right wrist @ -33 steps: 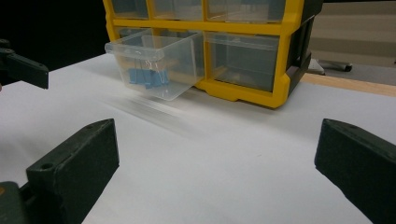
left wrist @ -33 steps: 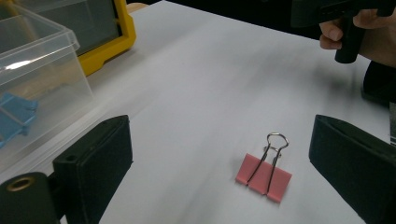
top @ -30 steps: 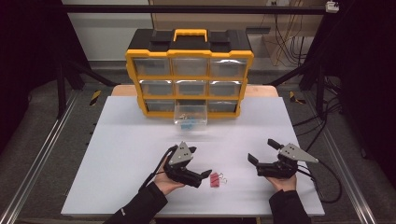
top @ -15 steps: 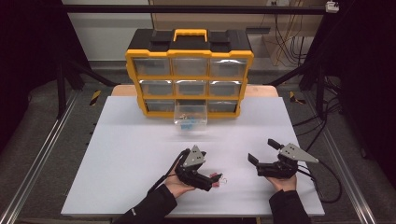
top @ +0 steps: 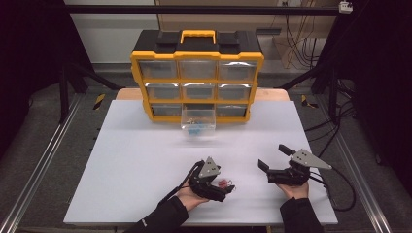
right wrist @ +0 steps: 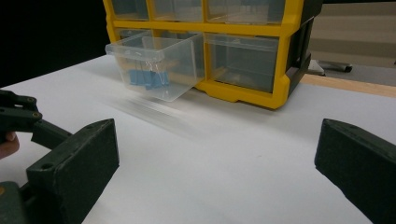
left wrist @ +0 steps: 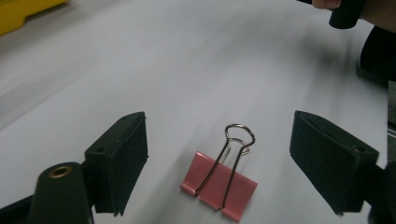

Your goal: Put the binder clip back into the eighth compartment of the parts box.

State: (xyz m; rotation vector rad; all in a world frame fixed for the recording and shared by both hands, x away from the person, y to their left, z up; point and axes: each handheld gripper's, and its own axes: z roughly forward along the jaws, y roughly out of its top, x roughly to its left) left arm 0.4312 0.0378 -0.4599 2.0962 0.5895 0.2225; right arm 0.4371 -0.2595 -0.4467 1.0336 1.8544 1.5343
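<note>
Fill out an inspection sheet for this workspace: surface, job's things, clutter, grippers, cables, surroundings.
Surface: white table, flat, wooden edge behind the organizer.
Job's things: pink binder clip lying flat, wire handles folded over it, between the left gripper's jaws and untouched.
Clutter: yellow drawer organizer at the far edge; its bottom middle clear drawer pulled out, blue items inside.
Grippers: left gripper low over the clip, jaws open and just been closing, pads apart from it. Right gripper to the clip's right, jaws open, nothing between them.
Cables: black cable loops from the right gripper across the table's right edge.
Surroundings: dark floor, metal frame rails, wires at the back right.
</note>
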